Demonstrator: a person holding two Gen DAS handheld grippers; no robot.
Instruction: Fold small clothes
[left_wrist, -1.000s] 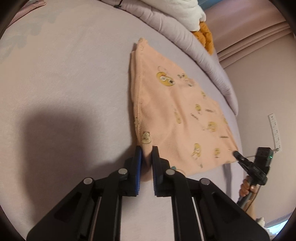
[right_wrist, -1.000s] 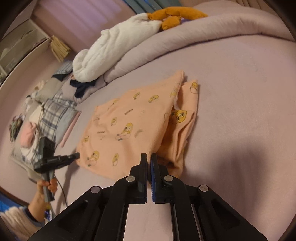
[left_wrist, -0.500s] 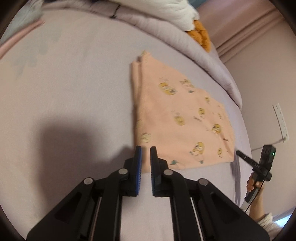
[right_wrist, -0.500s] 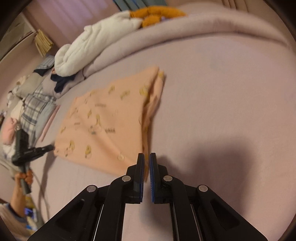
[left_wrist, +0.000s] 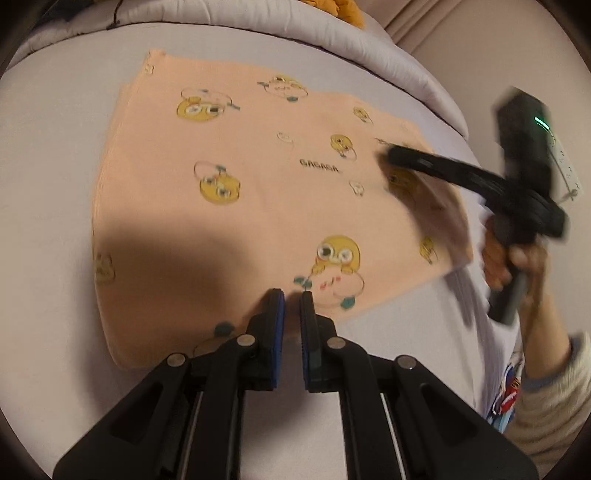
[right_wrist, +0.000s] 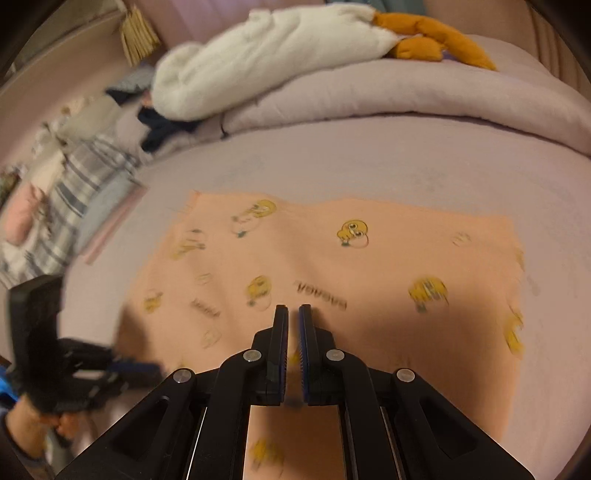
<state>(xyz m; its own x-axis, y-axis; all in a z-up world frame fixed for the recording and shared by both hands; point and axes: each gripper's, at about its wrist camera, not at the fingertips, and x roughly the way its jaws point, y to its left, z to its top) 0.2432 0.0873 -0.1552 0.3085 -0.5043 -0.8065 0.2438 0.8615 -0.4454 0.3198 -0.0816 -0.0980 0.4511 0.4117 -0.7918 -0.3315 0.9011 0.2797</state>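
Observation:
A folded peach garment with yellow duck prints (left_wrist: 258, 192) lies flat on the lilac bed sheet; it also shows in the right wrist view (right_wrist: 332, 266). My left gripper (left_wrist: 291, 295) hovers over the garment's near edge, jaws nearly closed with a narrow gap, nothing between them. My right gripper (right_wrist: 293, 310) is above the middle of the garment, jaws nearly closed and empty. In the left wrist view the right gripper (left_wrist: 391, 158) reaches over the garment's right side. In the right wrist view the left gripper (right_wrist: 147, 369) is at the garment's left edge.
A rolled lilac duvet (right_wrist: 406, 99) with a white blanket (right_wrist: 258, 55) and an orange plush (right_wrist: 436, 40) lies behind the garment. Plaid and other clothes (right_wrist: 74, 173) are piled at the left. The person's hand and sleeve (left_wrist: 535, 295) are at the bed's right edge.
Both grippers have moved in over the garment, which was farther off before. The garment lies flatter, its doubled-over side no longer bunched. Both jaws stay nearly closed.

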